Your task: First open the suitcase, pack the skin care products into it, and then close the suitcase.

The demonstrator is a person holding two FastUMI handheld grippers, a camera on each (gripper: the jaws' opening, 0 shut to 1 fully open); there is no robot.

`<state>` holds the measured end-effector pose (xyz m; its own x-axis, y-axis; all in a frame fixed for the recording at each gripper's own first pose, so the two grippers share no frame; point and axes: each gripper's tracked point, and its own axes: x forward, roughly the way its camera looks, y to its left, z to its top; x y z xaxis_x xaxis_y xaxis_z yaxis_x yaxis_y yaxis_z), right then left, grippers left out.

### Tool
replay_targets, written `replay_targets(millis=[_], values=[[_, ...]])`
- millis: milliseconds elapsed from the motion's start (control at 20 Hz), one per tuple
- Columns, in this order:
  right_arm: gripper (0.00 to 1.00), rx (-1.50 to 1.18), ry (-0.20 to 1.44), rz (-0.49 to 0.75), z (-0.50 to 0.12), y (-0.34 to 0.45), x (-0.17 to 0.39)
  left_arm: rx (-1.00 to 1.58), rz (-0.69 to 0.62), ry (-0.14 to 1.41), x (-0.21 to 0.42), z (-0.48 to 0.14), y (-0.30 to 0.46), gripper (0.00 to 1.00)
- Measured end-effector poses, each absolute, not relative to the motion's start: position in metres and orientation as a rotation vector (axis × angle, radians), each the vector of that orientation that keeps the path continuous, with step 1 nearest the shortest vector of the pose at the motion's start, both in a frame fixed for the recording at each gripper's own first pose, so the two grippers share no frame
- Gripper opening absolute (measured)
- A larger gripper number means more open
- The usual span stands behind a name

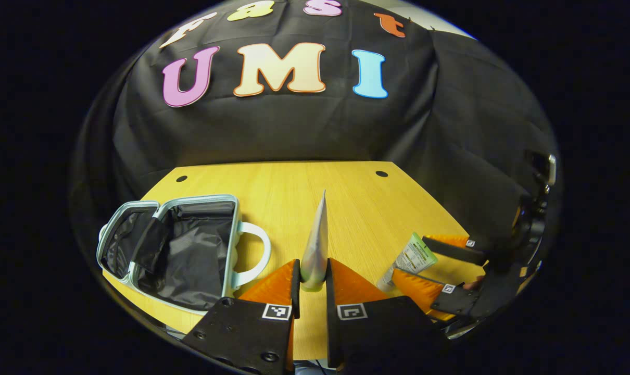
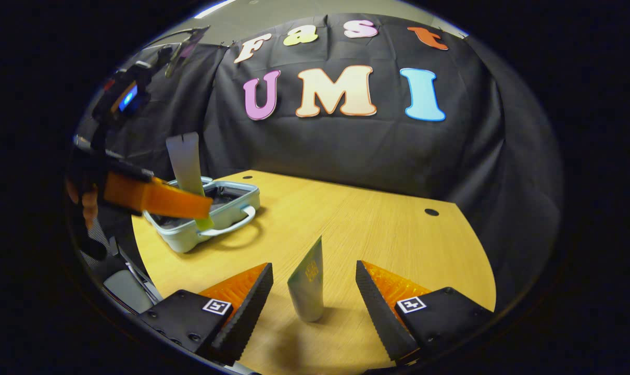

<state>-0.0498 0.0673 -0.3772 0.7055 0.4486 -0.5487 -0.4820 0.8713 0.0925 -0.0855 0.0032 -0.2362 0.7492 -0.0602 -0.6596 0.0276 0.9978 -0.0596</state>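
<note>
Table: the wooden table (image 2: 346,224) is the biggest thing here. Everything sits on it or hangs over it.

Suitcase: the small pale blue suitcase (image 1: 190,250) lies open flat on the table. You see its dark lining and its white handle (image 1: 255,255). In the right gripper view it sits at the far left part of the table (image 2: 211,213).

Left gripper: your left gripper (image 1: 313,289) has its two fingers pressed on a pale tube (image 1: 316,245). The tube stands up tall between them with its flat end on top. In the right gripper view you hold this tube (image 2: 186,161) up in the air, in front of the suitcase.

Right gripper: your right gripper (image 2: 313,297) has its fingers wide apart. A green and white tube (image 2: 309,289) stands between them on its cap. The fingers do not touch it. In the left gripper view the same tube (image 1: 410,258) shows between that gripper's fingers, well apart from the suitcase.

Hand: your hand (image 2: 86,200) shows at the left edge of the right gripper view, behind the left gripper.
</note>
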Motion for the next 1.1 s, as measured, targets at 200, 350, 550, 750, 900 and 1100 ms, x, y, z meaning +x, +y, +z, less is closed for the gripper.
replay_targets(millis=[200,350,550,750,900,1100], values=[[0.99,-0.086,0.679,0.53,-0.416,0.069,-0.06,-0.026,0.024,0.72,-0.096,-0.224,0.029,0.18],[0.88,-0.096,0.695,0.542,-0.426,0.073,-0.061,-0.029,0.06,0.733,-0.106,-0.22,0.042,0.17],[0.43,-0.099,0.68,0.55,-0.426,0.079,-0.058,-0.03,0.116,0.752,-0.117,-0.219,0.062,0.17],[0.32,-0.125,0.701,0.565,-0.428,0.083,-0.058,-0.032,0.151,0.775,-0.125,-0.219,0.082,0.17],[0.29,-0.098,0.711,0.569,-0.411,0.091,-0.052,-0.009,0.182,0.812,-0.129,-0.221,0.107,0.17],[0.29,-0.042,0.701,0.554,-0.378,0.112,-0.036,0.004,0.207,0.854,-0.127,-0.227,0.147,0.17]])
